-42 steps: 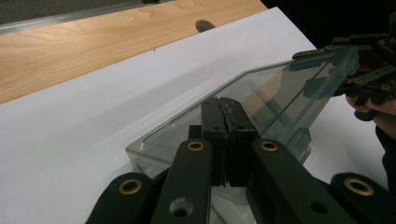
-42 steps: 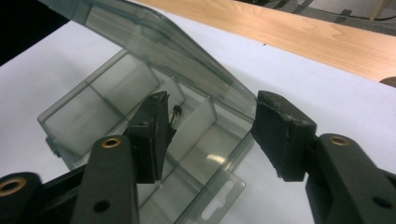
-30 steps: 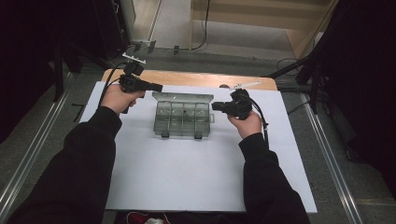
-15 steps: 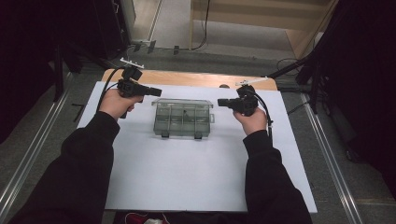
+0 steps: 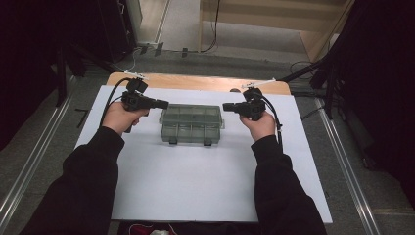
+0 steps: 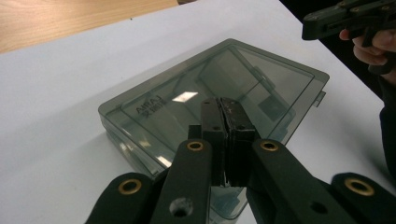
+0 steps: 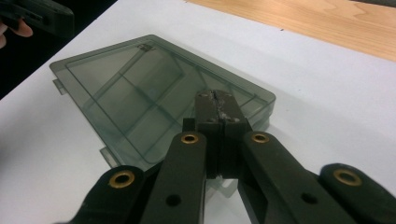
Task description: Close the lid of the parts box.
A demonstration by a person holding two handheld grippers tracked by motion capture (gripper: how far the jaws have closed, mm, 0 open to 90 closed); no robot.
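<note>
a clear smoky box (image 5: 192, 123) is lying flat with its lid closed on the white sheet (image 5: 195, 186) that is covering the table (image 5: 195, 82), a little past the middle of the sheet, with two small latches (image 5: 172, 141) facing the person. the left gripper (image 5: 165, 104) is hanging just beside the box's left end, pointing toward it, and its jaws are clenched on nothing; in the left gripper view the two black jaws are pressing flat against each other above the near corner of the box (image 6: 219, 98), with raised lettering on the lid (image 6: 148, 103) showing just beyond them. the right gripper (image 5: 226, 106) is hanging just beside the box's right end, pointing back toward the left gripper, and it too is clenched and grasping nothing; in the right gripper view its jaws are meeting over the box's corner (image 7: 154, 93), and the dividers inside the box (image 7: 140, 100) are showing through the lid. whether either gripper is touching the box i cannot tell. the other gripper (image 6: 345, 16) and the fingers around it are showing at the top right of the left gripper view. both sleeves (image 5: 83, 186) are resting low over the sheet, and bare wood of the table is showing beyond the sheet's far edge.
</note>
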